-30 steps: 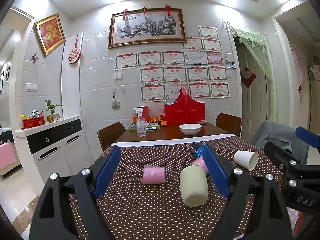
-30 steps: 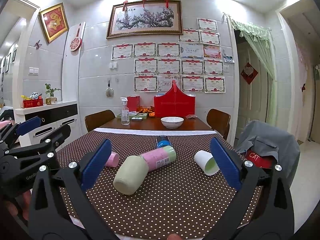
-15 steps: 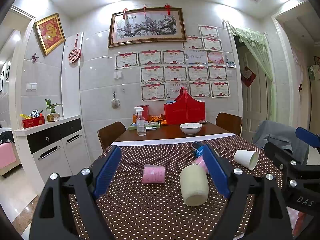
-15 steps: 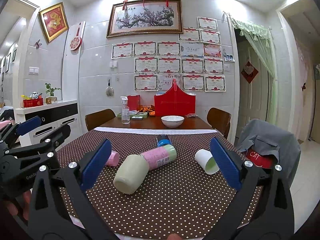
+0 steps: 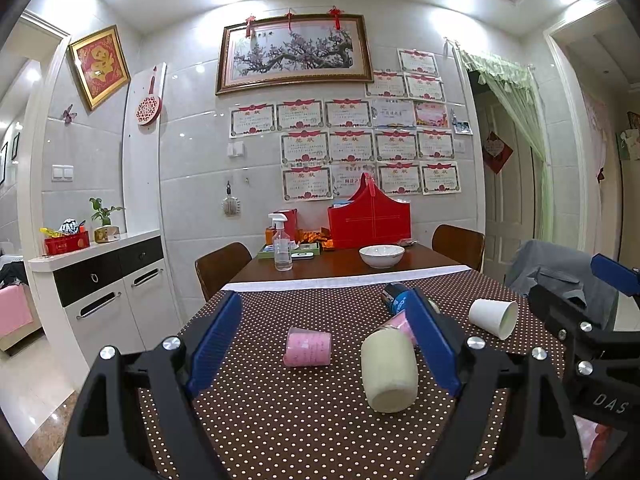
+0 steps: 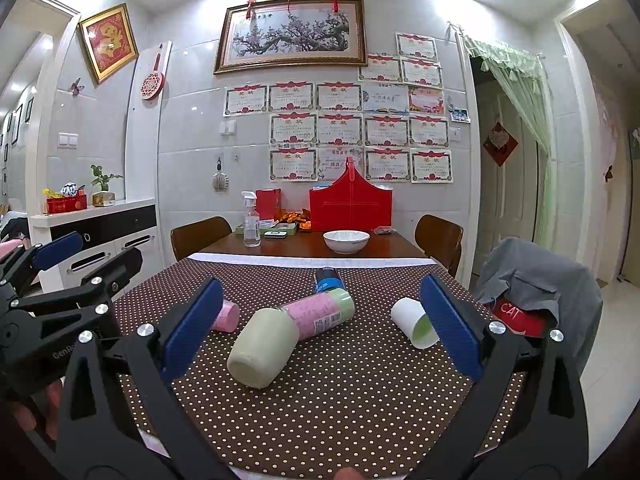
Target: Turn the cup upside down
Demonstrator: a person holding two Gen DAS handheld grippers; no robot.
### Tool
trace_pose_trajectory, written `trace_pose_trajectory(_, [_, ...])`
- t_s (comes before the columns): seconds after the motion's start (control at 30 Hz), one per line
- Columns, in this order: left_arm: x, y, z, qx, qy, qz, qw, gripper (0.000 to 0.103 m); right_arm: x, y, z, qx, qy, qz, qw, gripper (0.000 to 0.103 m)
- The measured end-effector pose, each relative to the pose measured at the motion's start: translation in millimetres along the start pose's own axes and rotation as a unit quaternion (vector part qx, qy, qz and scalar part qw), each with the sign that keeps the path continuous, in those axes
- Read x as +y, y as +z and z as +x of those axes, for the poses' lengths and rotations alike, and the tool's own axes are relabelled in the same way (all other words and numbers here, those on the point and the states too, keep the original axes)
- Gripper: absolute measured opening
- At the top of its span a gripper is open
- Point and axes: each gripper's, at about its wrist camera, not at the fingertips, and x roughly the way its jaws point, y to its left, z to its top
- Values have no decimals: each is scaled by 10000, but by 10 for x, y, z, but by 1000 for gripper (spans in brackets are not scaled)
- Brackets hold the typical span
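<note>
Three cups lie on their sides on the brown dotted tablecloth [image 5: 280, 420]. A pale green cup [image 5: 389, 372] [image 6: 262, 347] lies nearest. A pink cup [image 5: 307, 347] [image 6: 226, 316] lies to its left. A white paper cup [image 5: 493, 317] [image 6: 414, 328] lies to the right. My left gripper [image 5: 326, 342] is open and empty above the near table edge, the pink cup between its fingers in view. My right gripper [image 6: 320, 328] is open and empty, framing the green cup.
A pink and green bottle [image 6: 320, 310] and a blue-topped can [image 6: 328, 278] lie behind the green cup. A white bowl [image 6: 346, 241], a spray bottle [image 6: 251, 226] and a red box [image 6: 350, 204] stand on the far table. A grey jacket [image 6: 536, 280] hangs on a chair at right.
</note>
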Motion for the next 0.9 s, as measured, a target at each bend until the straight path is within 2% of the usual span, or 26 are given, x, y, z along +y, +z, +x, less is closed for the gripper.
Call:
trace_pose_trajectory(0.3, [-1, -71, 90, 14, -12, 4, 10000, 82, 186, -147, 81, 39, 37, -1, 10000, 97])
trace_pose_trajectory(0.9, [-7, -153, 256, 103, -29, 27, 9999, 82, 202, -209, 154, 117, 44, 7, 9999, 97])
